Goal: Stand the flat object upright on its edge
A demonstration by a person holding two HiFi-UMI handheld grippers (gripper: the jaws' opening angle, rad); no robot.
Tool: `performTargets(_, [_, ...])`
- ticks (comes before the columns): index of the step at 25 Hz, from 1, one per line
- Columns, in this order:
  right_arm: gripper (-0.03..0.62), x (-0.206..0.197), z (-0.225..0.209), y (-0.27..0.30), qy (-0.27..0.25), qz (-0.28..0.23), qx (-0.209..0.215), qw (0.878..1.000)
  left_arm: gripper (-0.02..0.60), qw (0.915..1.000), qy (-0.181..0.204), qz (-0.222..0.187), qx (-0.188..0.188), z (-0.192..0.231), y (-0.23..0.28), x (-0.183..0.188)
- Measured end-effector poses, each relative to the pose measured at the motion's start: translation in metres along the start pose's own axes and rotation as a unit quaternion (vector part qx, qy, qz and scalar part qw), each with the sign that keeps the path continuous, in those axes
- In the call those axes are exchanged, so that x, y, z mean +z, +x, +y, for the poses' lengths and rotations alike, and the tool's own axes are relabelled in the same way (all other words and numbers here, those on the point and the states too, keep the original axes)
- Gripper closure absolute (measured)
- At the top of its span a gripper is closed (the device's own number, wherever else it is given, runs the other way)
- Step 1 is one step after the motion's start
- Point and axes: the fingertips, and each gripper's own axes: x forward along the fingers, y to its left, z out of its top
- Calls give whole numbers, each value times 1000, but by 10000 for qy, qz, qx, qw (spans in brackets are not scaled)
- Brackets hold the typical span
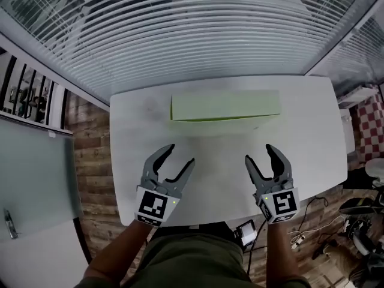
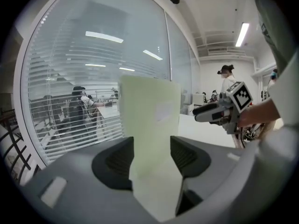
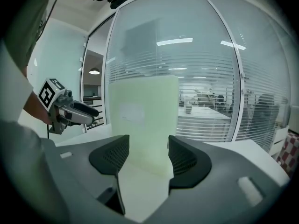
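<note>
Left tongs point(image 1: 181, 155) and right tongs point(image 1: 259, 153) both gape empty over desk point(image 1: 312, 137). Green panel point(image 1: 225, 107) stands ahead of both, apparently upright already; judgement: withdraw straight back, no nudging.

a white rectangular worktop point(image 1: 312, 149) with rounded corners carried a pale green, flat rectangular board point(image 1: 225, 107). the board stood upright on its long edge, toward the worktop's far side, its length running left to right.
</note>
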Motion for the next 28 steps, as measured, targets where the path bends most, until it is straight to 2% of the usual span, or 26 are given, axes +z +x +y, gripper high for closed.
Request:
performTargets(2, [321, 7, 4, -4, -23, -37, -44, 10000, 352, 9999, 44, -50, -82, -1, -5, 4])
performTargets(4, [361, 11, 9, -7, -11, -73, -99, 9999, 369, 9998, 76, -75, -170, -1, -8, 5])
performTargets(6, [362, 17, 18, -9, 2, -98, -138, 9999, 380, 9996, 97, -98, -233, 0, -14, 7])
performTargets(17, [494, 40, 63, -24, -150, -199, -96, 9996, 470, 9977, 203, -405, -512, 5, -43, 24])
performTargets(21, [516, 51, 80, -24, -253, -311, -23, 9992, 499, 9967, 254, -505, -589, 7, -53, 26])
performTargets(28, [517, 53, 115, -18, -393, -367, 170, 9984, 543, 9956, 243, -617, -665, 18, -69, 26])
